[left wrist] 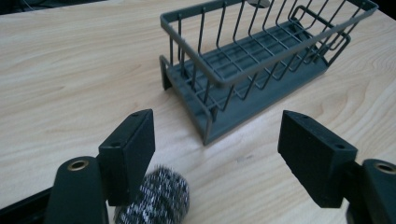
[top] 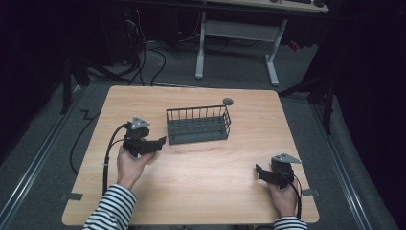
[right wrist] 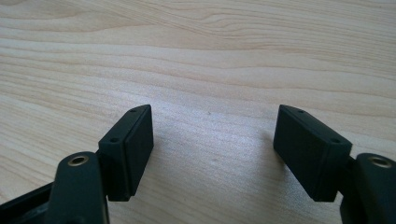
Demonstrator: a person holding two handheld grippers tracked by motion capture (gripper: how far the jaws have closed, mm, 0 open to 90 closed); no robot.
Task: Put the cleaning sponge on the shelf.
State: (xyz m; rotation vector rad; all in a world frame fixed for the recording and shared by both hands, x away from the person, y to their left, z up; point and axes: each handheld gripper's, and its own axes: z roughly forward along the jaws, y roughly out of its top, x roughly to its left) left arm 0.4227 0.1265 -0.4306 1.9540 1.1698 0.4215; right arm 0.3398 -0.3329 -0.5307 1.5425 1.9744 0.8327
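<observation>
A dark grey wire basket stands near the middle of the wooden table, with nothing in it that I can see. My left gripper hovers just left of it, pointing at its near left corner. In the left gripper view its jaws stand wide apart with nothing between them, facing the basket. A steel-wool scrubber shows low down, beside and under the left jaw, not clamped. My right gripper rests near the front right of the table, and its jaws are open over bare wood.
A small grey round object lies on the table just behind the basket's right end. Black cables trail from both grippers off the table edges. Beyond the table are a grey floor, loose cables and a white desk frame.
</observation>
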